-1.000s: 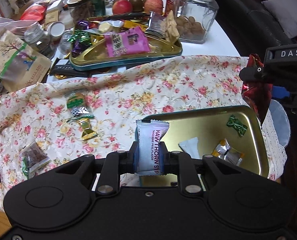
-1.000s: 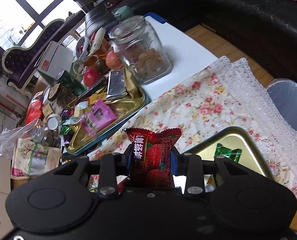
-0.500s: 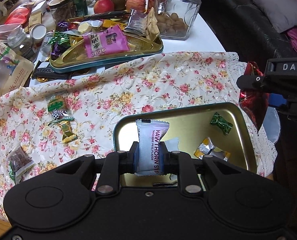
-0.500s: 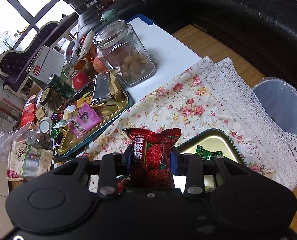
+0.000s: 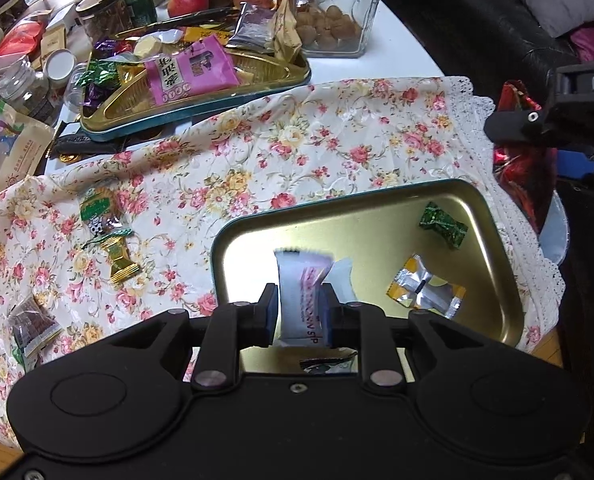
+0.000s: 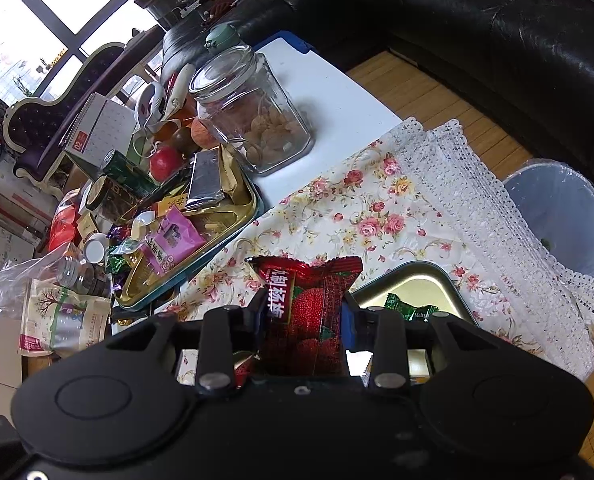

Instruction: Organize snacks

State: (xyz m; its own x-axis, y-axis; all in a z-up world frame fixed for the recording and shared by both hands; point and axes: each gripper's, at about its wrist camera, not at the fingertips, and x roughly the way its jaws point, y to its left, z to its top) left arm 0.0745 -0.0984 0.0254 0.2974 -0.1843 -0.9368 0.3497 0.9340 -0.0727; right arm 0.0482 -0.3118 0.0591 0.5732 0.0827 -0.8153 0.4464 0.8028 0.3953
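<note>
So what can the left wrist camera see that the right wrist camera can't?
Only the left view shows the white packet between the left gripper's opening jaws, the orange-and-silver sweet in the near gold tin, and loose sweets on the floral cloth.

Only the right view shows the window and bin.

Both show the red packet, green sweet and glass jar.

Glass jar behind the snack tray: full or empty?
Partly filled. The glass jar holds a low layer of round tan snacks at the bottom; the upper part is clear glass. In the right wrist view its top looks open, no lid seen.
</note>
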